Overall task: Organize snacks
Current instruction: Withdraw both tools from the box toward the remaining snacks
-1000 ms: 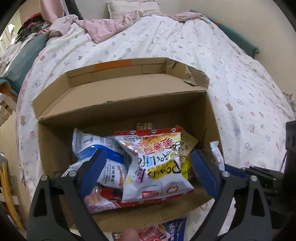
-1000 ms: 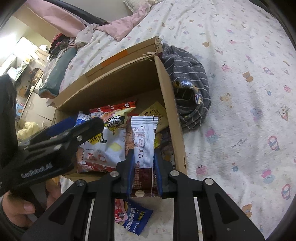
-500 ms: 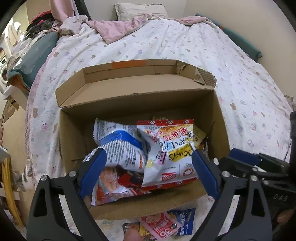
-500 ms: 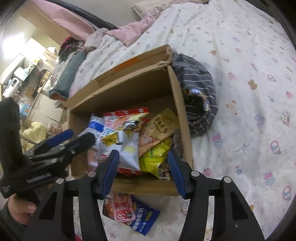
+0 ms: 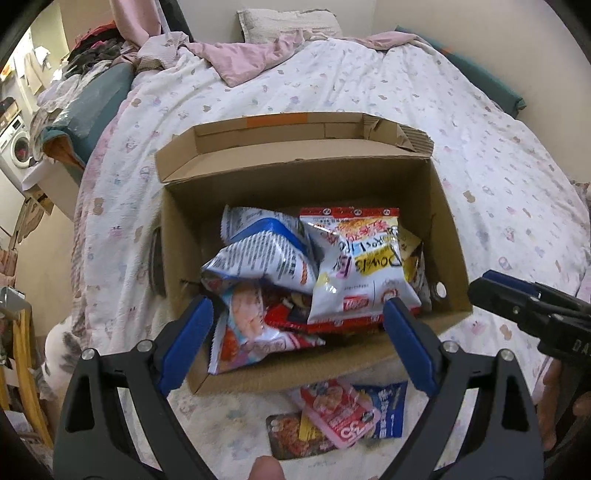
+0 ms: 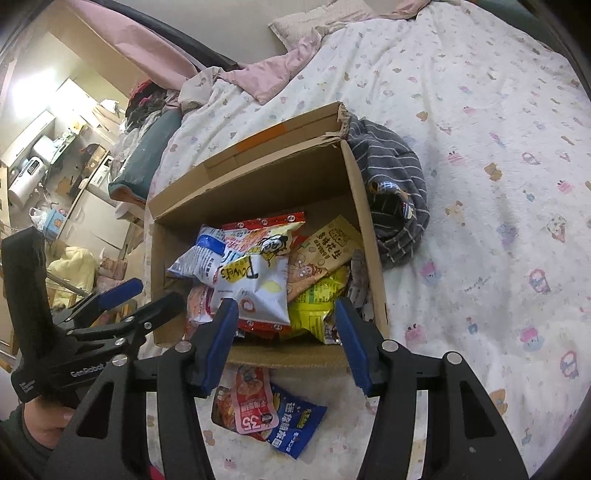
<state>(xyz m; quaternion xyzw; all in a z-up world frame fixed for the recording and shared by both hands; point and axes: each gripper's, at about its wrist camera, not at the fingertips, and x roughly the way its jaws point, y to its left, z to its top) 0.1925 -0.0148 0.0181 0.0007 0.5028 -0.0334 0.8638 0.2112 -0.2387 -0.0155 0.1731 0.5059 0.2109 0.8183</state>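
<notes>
An open cardboard box (image 5: 295,177) (image 6: 255,184) sits on the bed and holds several snack bags, with a white and yellow bag (image 5: 362,266) (image 6: 258,280) on top beside a blue and white bag (image 5: 266,251). A few snack packets (image 5: 340,413) (image 6: 266,410) lie on the bedspread just in front of the box. My left gripper (image 5: 295,343) is open and empty above the box's near edge. My right gripper (image 6: 286,336) is open and empty above the box's near right corner.
A grey striped garment (image 6: 395,192) lies against the box's right side. The patterned bedspread (image 6: 498,184) stretches to the right. A pink blanket (image 5: 258,55) and pillow (image 5: 288,18) lie at the bed's far end. Furniture and clutter stand off the left edge.
My right gripper let go of a packet into the box, opened and pulled back. My left gripper also drew back and up, open throughout.
</notes>
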